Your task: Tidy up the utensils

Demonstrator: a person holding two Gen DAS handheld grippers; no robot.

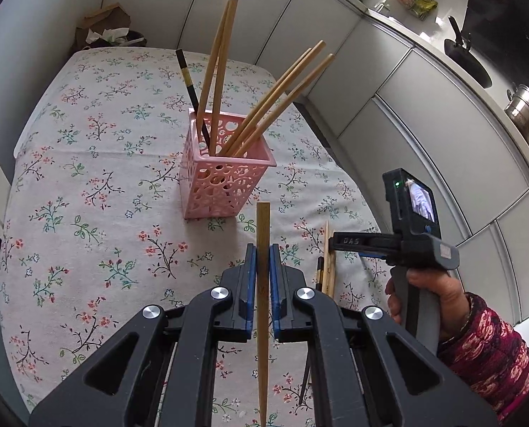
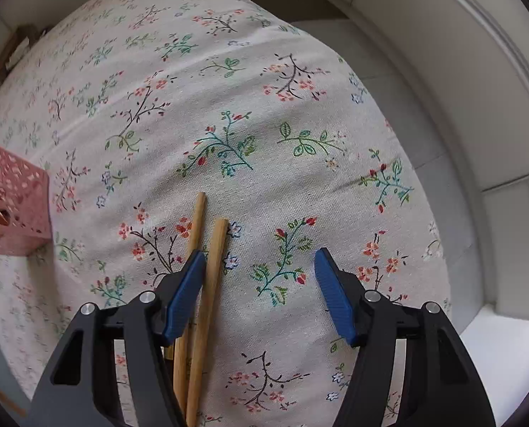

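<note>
One chopstick clamped in left gripper — right gripper, marked "DAS", gapes.

bare floral tablecloth left of pink basket, leaning chopsticks crowding its mouth

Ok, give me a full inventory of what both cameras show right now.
basket: one, pink, perforated, mid-table.
chopsticks in basket: six; five wooden, one black.
held chopstick: one, wooden, in left gripper.
loose chopsticks: two wooden on cloth by the right gripper; a dark one beside them.
tablecloth: one, floral.
paper bag: one, brown, beyond the table.
pan: one, black, on counter.
pot: one, steel, on counter.
left gripper: shut on chopstick.
right gripper: open over the wooden pair.
hand: patterned red sleeve.
</note>
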